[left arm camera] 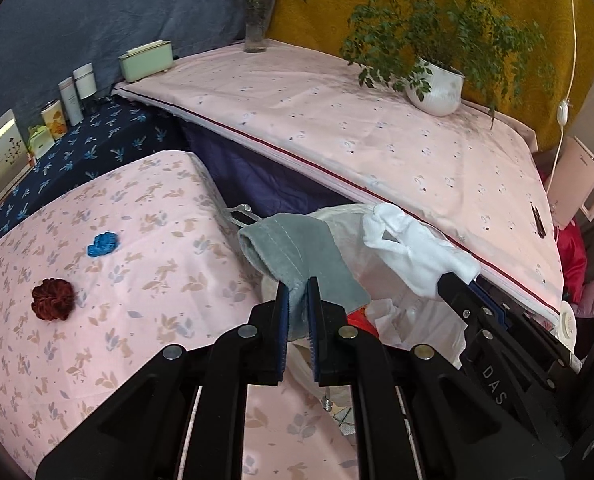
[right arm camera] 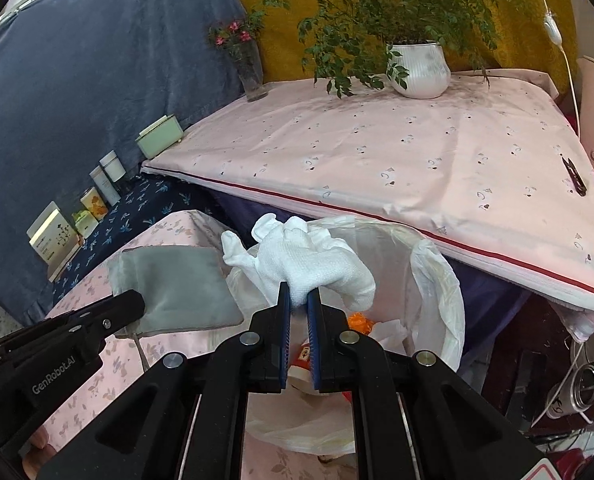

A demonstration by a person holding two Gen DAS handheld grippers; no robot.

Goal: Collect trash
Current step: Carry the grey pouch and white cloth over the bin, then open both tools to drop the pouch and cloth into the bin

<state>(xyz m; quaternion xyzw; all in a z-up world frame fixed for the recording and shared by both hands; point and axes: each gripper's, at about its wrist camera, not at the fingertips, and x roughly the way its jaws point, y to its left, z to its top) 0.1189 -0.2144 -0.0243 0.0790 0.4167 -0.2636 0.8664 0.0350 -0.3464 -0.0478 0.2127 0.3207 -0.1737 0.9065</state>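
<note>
**Both grippers holding cloth items at the trash bin**

The left hand-held gripper (left arm camera: 297, 312) is gripping a grey cloth pouch (left arm camera: 297, 258) between its blue pads, and the pouch is hanging up and away from the fingers, right at the left edge of the trash bin (right arm camera: 437, 280). The right hand-held gripper (right arm camera: 298, 304) is pinching a white glove (right arm camera: 317, 268), closed tight on its lower part. The glove is hanging directly over the opening of the trash bin, with its fingers pointing away from the camera.

The trash bin is lined with a white plastic bag, and inside it some orange and white scraps (right arm camera: 361, 322) are lying. In the left wrist view the white glove (left arm camera: 413, 248) is appearing to the right of the grey pouch, above the same bin (left arm camera: 397, 304).

To the left of the trash bin a bench with a pink floral cover (left arm camera: 97, 320) is standing. On it, well apart from the bin, a blue crumpled piece (left arm camera: 103, 244) and a dark red crumpled piece (left arm camera: 53, 299) are lying near each other.

Behind the trash bin a second bench with a pale pink cover (right arm camera: 417, 152) is carrying a potted plant in a white pot (right arm camera: 417, 70) and a glass vase with pink flowers (right arm camera: 251, 76)
</note>
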